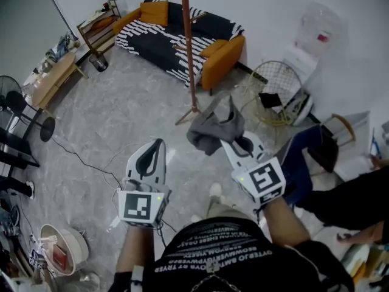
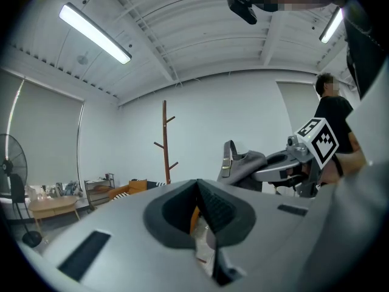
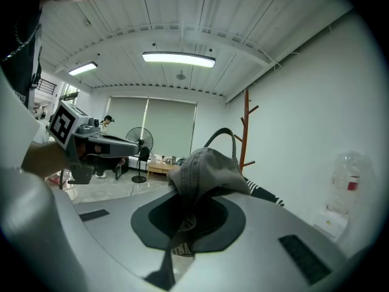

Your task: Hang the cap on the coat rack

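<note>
The cap [image 3: 206,169] has a small tag hanging between the jaws; only the letters "NA" can be read on it. The person's black shirt [image 1: 213,254] has white print, but I cannot read it. The bottle [image 1: 319,29] by the wall has a red label, too small to read.

The right gripper [image 3: 188,205] is closed and pinches the grey cap, which hangs in the air over the floor. The brown rack [image 3: 244,132] stands behind the cap, apart from it.

The left gripper [image 2: 197,190] has its jaws pressed together with nothing between them. It is beside the right gripper and touches nothing.
</note>
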Demonstrator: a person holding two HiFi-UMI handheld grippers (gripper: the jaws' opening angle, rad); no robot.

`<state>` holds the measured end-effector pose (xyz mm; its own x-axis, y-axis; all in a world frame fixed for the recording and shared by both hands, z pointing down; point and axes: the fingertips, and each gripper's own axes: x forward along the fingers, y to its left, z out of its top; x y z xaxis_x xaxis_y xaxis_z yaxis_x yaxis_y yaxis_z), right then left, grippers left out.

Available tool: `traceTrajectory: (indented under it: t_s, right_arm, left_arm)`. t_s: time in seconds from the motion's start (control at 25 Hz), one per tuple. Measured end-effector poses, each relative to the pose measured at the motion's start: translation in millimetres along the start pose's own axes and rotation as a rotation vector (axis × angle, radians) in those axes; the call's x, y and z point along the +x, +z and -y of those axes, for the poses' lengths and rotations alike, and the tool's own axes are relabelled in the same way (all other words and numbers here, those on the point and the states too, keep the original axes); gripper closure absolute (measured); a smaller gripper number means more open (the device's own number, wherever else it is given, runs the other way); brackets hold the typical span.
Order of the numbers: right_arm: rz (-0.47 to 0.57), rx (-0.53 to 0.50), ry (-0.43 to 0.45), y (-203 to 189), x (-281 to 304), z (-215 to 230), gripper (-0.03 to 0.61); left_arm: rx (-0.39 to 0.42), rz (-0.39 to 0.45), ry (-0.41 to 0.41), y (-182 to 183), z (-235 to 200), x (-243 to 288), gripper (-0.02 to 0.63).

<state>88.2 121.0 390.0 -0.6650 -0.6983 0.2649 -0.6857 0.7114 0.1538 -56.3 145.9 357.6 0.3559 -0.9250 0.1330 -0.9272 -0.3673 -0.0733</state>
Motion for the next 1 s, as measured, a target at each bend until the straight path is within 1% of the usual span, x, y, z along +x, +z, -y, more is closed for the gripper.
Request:
traceTrajectory:
  t_s: [0.2, 0.32, 0.56, 0.8, 0.92, 1.0]
  right_arm:
    - [-0.008, -0.004, 0.003, 3.8, 12.1, 14.7, 0.558]
    - [-0.014, -0.014, 0.013, -0.4, 18.7, 22.7, 0.558]
    - [-0.013, -0.004, 0.020, -3.0, 37.7, 55.0, 0.558]
    - [-0.022, -0.025, 0.042, -0.2, 57.6, 78.2, 0.558]
    - [-0.018, -0.022, 0.058, 5.3, 66.3, 90.5, 0.558]
    - [-0.015, -0.029, 0.065, 8.8, 73.0, 100.7, 0.558]
  left_arm:
    - [-0.003, 0.001, -0.011, 6.2, -7.3, 21.3, 0.611]
    - [-0.003, 0.004, -0.015, 2.9, -7.8, 36.1, 0.612]
    - [-0.004, -0.009, -0.012, 1.6, -11.3, 74.4, 0.611]
    - [-0.008, 0.002, 0.014, 15.1, -24.9, 102.1, 0.612]
    - [0.025, 0.005, 0.009, 25.1, -27.3, 119.0, 0.611]
    - [0.017, 0.008, 0.020, 28.0, -29.0, 130.2, 0.612]
